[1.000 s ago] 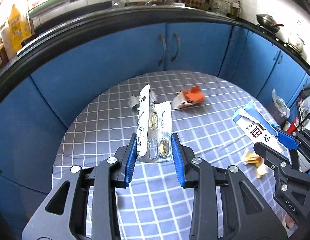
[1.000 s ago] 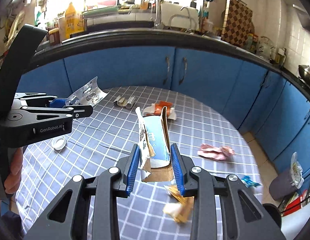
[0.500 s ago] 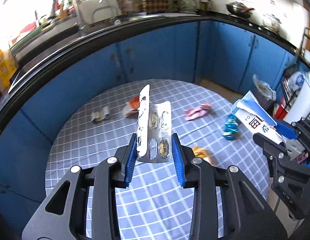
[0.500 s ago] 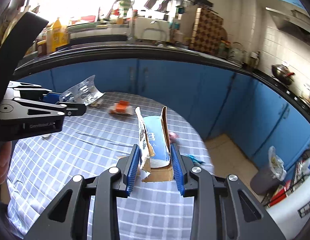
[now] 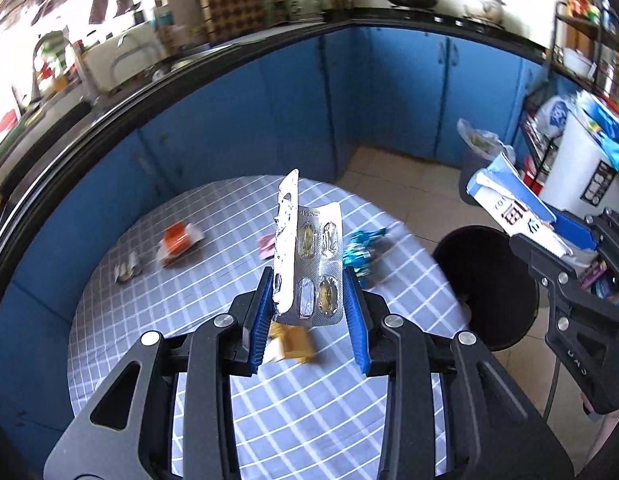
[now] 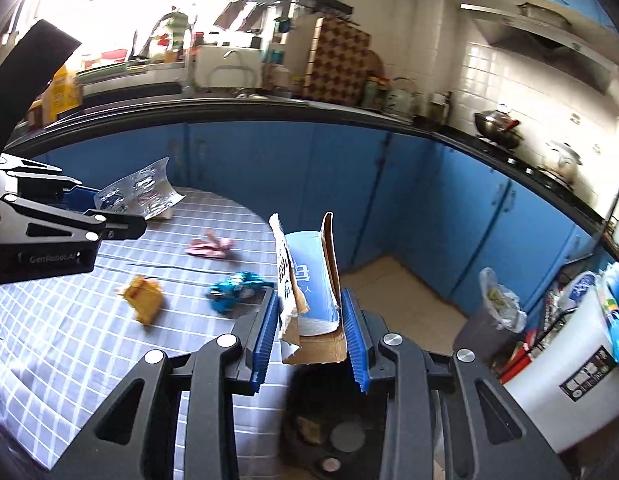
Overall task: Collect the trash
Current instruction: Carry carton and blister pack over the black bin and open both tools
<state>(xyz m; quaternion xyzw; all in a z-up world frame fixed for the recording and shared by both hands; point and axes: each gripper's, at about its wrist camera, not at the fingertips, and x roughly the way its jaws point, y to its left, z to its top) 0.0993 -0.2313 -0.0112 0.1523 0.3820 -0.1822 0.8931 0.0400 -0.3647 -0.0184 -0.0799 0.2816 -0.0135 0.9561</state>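
Between the left gripper [image 5: 307, 306] pads stands 1 blister pack [image 5: 315, 264], light, springy foil, pinched at its base; right gripper [image 6: 311, 328] clamps a torn, crushable carton [image 6: 309, 284] above the bin [image 6: 333, 432].

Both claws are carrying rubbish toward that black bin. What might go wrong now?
The torn carton in the right gripper is above the black bin, so it should drop in. The blister pack in the left gripper is over the table, not the bin; released now, it would probably land back among the wrappers.
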